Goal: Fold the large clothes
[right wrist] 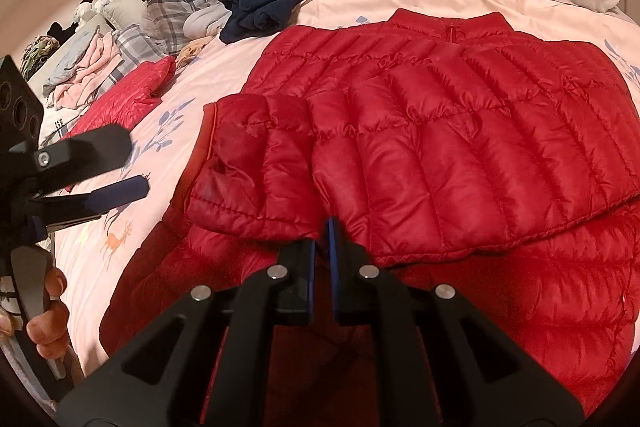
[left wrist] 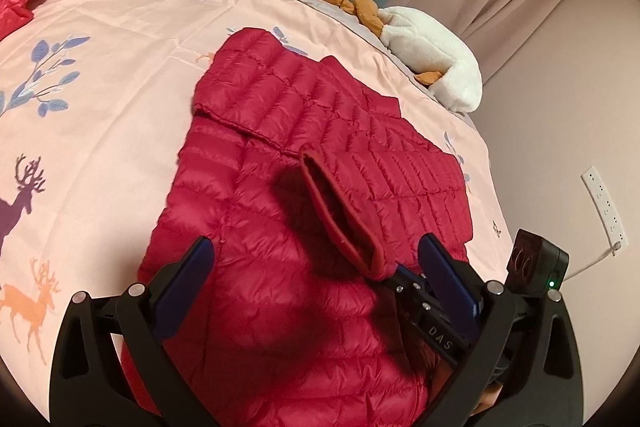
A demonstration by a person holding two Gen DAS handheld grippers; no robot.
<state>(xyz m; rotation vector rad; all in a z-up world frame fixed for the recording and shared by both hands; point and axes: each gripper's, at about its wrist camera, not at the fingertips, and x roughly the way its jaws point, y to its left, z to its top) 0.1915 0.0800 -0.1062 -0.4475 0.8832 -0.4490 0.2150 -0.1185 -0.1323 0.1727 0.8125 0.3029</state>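
- Right gripper (right wrist: 321,239): jaws closed, pinching the edge of the red puffer jacket (right wrist: 460,155) where a folded layer ends.
- Left gripper (left wrist: 316,267): jaws wide apart, nothing between them, hovering over the jacket's near part.
- Jacket lies spread on the bed (left wrist: 120,75); one sleeve (right wrist: 256,163) is laid across the body.
- Judged partly folded; more folds remain.
- Dark garment (right wrist: 268,3) waits crumpled further back.

left tool (left wrist: 316,267): jaws wide apart, angled down
right tool (right wrist: 322,239): jaws closed, angled down
hand (right wrist: 48,319): gripping left tool's handle
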